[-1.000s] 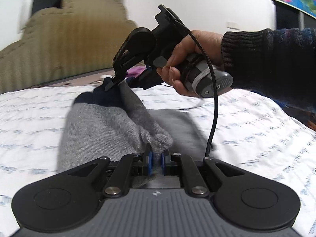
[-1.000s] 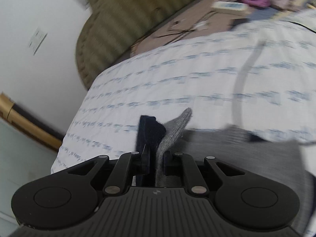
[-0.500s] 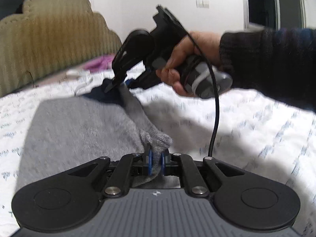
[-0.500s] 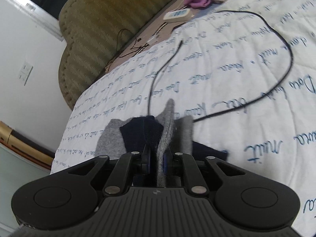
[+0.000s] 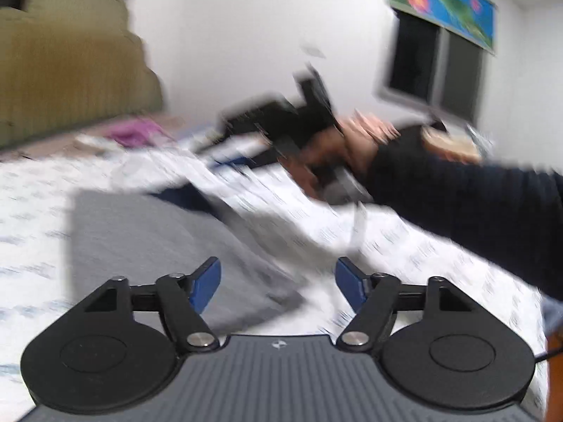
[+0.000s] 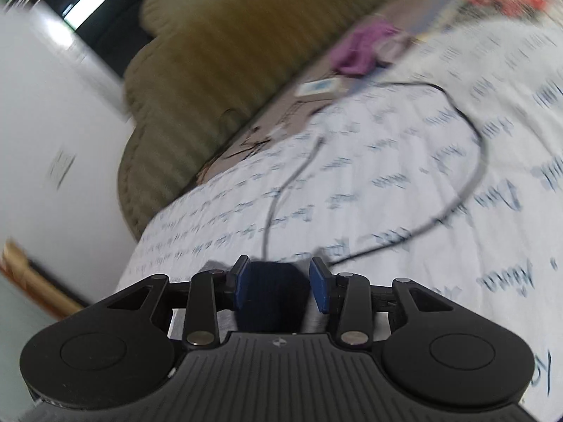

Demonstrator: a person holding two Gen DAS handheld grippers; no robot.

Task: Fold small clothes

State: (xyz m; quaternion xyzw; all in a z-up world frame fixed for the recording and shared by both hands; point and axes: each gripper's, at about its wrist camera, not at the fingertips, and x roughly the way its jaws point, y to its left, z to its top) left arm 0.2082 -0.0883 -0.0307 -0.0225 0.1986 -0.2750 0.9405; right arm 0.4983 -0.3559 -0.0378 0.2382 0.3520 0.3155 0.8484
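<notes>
Garment (image 5: 147,232) beneath parted hand-held gripper (image 5: 278,283)

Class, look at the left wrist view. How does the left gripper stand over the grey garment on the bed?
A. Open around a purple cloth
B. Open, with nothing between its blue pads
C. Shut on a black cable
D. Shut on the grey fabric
B: the left gripper has its blue pads wide apart, with the grey garment lying flat beyond them, ungripped.

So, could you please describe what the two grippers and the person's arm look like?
Both the left gripper and the right gripper have ribbed dark-grey bodies, black linkages with silver pivot pins, round black side housings and blue-padded fingers. The right hand emerges from a dark knit sleeve.
</notes>
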